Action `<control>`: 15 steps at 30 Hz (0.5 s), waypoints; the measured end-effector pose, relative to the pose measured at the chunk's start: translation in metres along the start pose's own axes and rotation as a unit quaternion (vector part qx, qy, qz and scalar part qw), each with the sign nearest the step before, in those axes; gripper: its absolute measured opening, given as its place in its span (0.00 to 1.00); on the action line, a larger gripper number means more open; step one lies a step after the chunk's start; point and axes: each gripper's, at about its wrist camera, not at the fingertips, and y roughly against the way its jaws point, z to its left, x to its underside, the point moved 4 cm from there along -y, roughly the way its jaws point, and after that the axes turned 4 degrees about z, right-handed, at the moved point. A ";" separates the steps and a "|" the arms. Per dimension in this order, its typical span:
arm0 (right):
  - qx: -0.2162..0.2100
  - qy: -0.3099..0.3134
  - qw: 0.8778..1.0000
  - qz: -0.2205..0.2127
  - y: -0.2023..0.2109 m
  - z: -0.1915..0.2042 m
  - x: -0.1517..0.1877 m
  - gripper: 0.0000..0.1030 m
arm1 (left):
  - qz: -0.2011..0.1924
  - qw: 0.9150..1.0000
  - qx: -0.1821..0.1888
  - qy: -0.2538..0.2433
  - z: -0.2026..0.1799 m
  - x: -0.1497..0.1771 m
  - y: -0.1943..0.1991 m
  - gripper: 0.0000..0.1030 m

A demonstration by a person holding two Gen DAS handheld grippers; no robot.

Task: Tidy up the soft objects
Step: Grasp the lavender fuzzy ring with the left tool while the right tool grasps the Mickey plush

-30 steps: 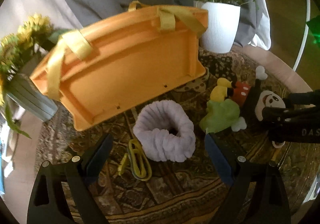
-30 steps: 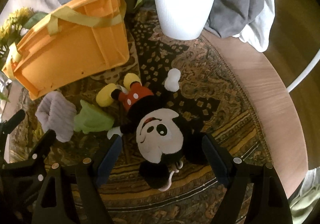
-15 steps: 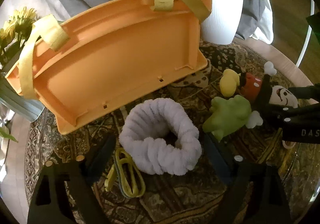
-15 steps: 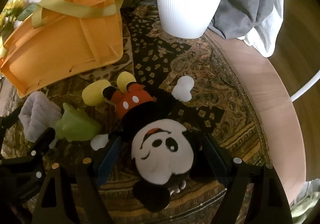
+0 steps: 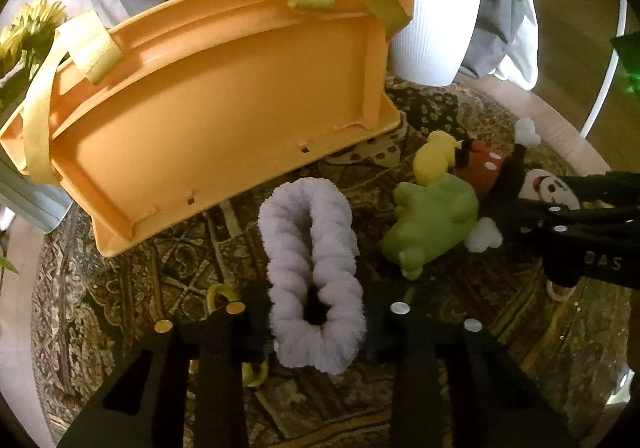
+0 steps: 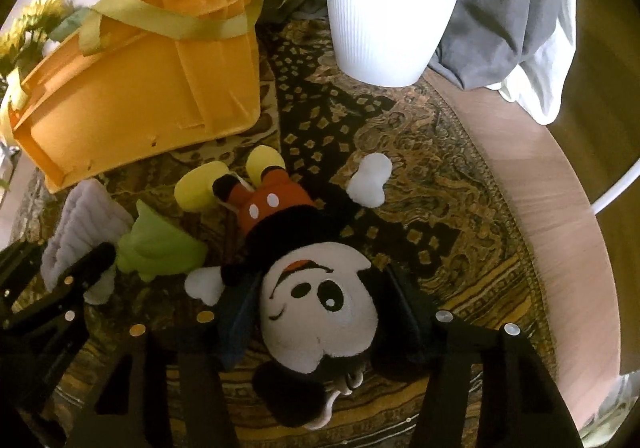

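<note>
I have the fluffy lilac plush ring [image 5: 314, 272] squeezed in my left hand-held gripper [image 5: 316, 318] and the black-eared mouse plush's head [image 6: 320, 308] clamped in my right hand-held gripper [image 6: 320, 312], both on the patterned counter [image 6: 440, 184]. Next, I judge, comes lifting them into the tilted orange plastic basket [image 5: 216, 104].

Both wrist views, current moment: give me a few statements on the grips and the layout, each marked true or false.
1. The left gripper squeezes the fluffy white ring. True.
2. The mouse toy is inside the orange bin. False: it lies on the patterned cloth, its head between the right gripper fingers.
3. The orange bin is tipped on its side. True.
4. The green toy sits between the ring and the mouse toy. True.
5. The white plant pot lies knocked over. False: it stands upright.
</note>
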 end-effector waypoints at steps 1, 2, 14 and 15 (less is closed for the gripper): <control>-0.003 -0.001 1.000 -0.002 0.001 -0.001 0.000 0.58 | 0.000 1.000 0.001 0.001 -0.001 0.000 0.001 0.29; -0.007 -0.004 1.000 -0.004 0.002 -0.002 0.000 0.58 | -0.001 1.000 0.001 0.003 0.000 0.002 0.004 0.29; -0.028 -0.005 0.998 -0.051 0.041 0.008 0.000 0.57 | -0.052 0.998 -0.013 0.022 0.008 0.001 0.050 0.29; -0.027 -0.004 0.998 -0.058 0.047 0.009 -0.002 0.57 | -0.058 0.998 -0.015 0.024 0.009 0.000 0.055 0.29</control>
